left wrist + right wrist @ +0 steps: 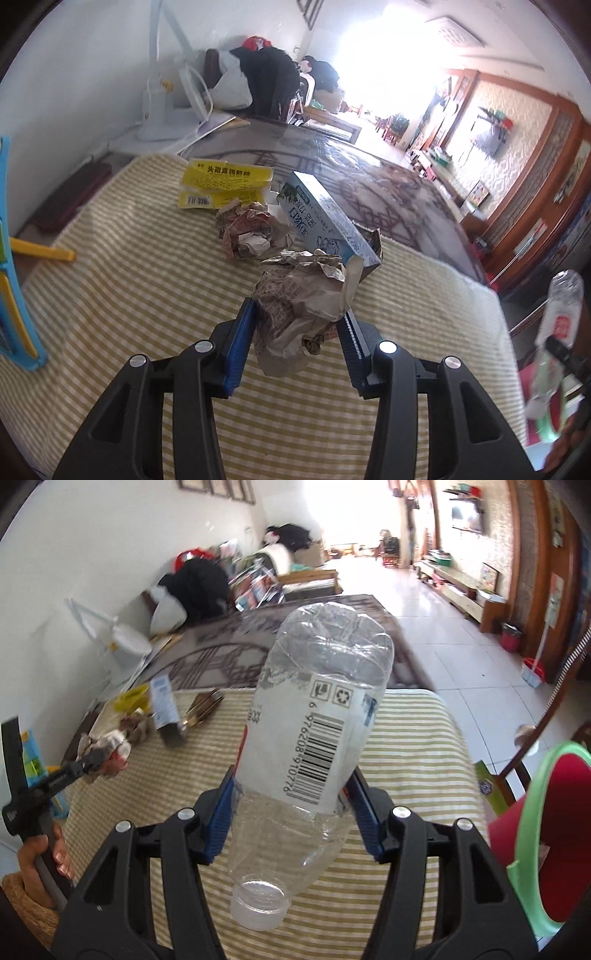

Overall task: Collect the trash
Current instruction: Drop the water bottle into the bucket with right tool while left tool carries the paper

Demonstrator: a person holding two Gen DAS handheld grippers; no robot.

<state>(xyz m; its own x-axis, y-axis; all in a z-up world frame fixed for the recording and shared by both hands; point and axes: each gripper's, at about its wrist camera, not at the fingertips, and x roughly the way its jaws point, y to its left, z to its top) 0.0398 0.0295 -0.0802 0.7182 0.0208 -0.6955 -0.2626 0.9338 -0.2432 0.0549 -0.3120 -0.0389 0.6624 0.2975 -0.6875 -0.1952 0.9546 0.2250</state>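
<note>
My left gripper (297,314) is shut on a crumpled paper wad (299,306) and holds it just above the striped tablecloth (147,295). Behind it lie a second crumpled wad (247,232), a blue-white carton (325,221) and a yellow flattened box (225,181). My right gripper (291,790) is shut on a clear empty plastic bottle (314,731), cap end toward the camera, over the table's right part. The bottle also shows at the right edge of the left wrist view (557,317). The left gripper with its wad shows in the right wrist view (99,760).
A red bin with a green rim (532,834) stands at the right beside the table. A white desk lamp (159,110), papers and piled clothes (266,74) are at the far end. A blue and yellow plastic toy (14,280) is at the left. A chair back (535,746) is beside the bin.
</note>
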